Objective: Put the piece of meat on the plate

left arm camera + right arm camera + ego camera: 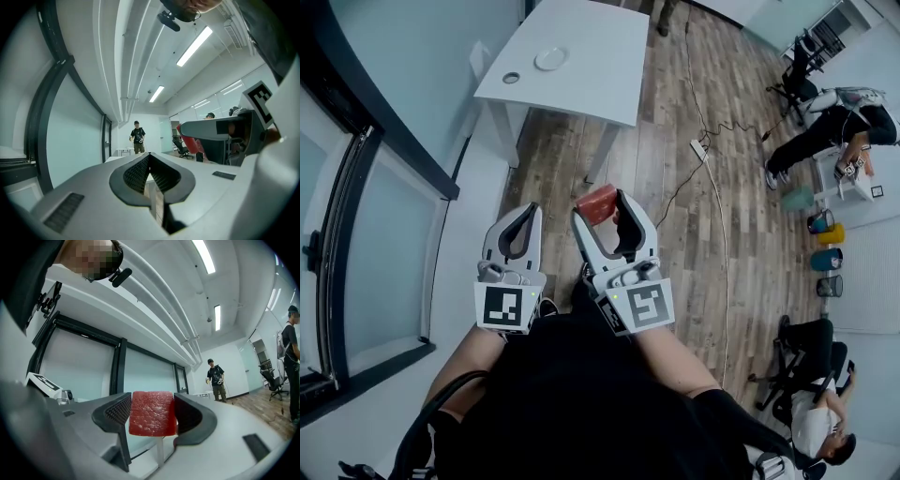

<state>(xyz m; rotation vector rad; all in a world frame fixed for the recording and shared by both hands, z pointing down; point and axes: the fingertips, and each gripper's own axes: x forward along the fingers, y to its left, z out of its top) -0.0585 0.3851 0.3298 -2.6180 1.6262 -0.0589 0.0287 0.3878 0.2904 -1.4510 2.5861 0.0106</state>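
From the head view, both tools are held close to the body over the wooden floor (675, 141). The right hand-held gripper (602, 205) is clenched on the piece of meat (594, 201), a red block pinched across its sides. The left hand-held gripper (531, 210) sits just beside it, jaws pressed together on nothing. The plate (551, 58) rests on the white counter (600, 75), well apart from both tools, straight ahead and a little to the left. As I judge it, the coming move is a forward carry by the right hand, which alone has the load.

Along the left gripper view, the left hand-held gripper (150, 159) shows its ribbed pads meeting with no gap and nothing caught. The meat (189, 139) peeks out red at the right.

Along the right gripper view, the right hand-held gripper (153, 405) squeezes the meat (151, 417) flat-faced between both pads. No plate shows here.
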